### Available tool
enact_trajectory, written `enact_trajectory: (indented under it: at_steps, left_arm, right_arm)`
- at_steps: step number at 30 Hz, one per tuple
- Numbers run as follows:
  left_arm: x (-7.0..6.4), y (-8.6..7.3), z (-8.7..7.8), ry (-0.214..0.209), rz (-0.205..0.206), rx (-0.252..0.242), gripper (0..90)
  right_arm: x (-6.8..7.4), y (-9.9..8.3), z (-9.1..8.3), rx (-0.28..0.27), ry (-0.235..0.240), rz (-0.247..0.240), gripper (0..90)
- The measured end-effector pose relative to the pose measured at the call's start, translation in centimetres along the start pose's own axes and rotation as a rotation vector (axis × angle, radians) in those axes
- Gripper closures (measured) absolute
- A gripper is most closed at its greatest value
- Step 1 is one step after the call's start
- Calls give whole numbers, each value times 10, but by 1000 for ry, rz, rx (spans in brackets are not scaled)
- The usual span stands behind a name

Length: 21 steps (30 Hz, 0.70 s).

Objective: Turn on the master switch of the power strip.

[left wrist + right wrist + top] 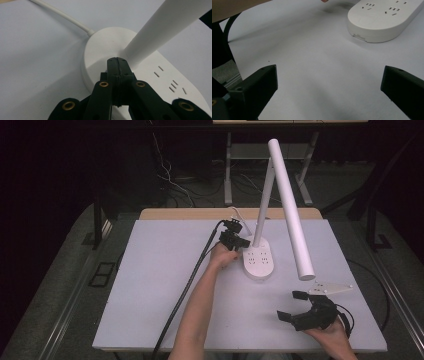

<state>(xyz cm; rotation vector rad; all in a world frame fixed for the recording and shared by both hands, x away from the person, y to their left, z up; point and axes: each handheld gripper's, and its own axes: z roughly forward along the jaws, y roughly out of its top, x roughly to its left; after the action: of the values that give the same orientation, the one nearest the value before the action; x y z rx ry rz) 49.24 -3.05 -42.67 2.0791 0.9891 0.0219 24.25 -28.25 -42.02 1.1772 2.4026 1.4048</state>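
A white desk lamp stands on the table's far middle. Its oval base [260,261] carries socket slots, its stem [263,202] leans up, and its long head [291,210] slopes toward the front right. My left gripper [243,243] is shut, its tips resting on the lamp base [102,45] just in front of the foot of the stem [160,27], with nothing between the jaws [116,60]. My right gripper [290,305] hovers open near the front right corner, jaws wide apart over bare table [329,75], facing the lamp base [382,21].
The lamp's white cord [62,15] runs off the base toward the table's back edge. A thick black cable [185,292] trails along the left forearm [200,305]. The light grey table top [160,285] ends at a wooden strip [200,213] at the back.
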Motion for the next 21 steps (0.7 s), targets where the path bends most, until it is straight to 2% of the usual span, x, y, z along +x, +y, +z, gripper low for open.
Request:
enact_trajectory:
  at_steps: [2,3,4,5,7,13,18,21]
  left_arm:
    - [1,-1,-1,-2,11,9,900]
    - [1,-1,-1,-4,7,-2,900]
    - [1,-3,-1,-27,1,-29,900]
    - [2,-3,-1,-39,-3,-32,900]
    - [3,-6,-1,-44,-4,-55,900]
    - [6,-10,-8,-47,12,-91,899]
    - [5,-9,-19,-49,23,-127,899]
    - [4,-8,-27,-45,43,-136,898]
  right_arm:
    - [0,0,0,2,0,-2,2]
    - [0,0,1,3,0,-1,2]
    - [0,0,1,1,1,-6,2]
    - [0,0,1,2,2,-3,2]
    - [0,0,1,2,2,-6,2]
    - [0,0,1,7,6,4,3]
    - [-1,0,1,7,4,3,2]
    - [-1,0,1,5,4,2,3]
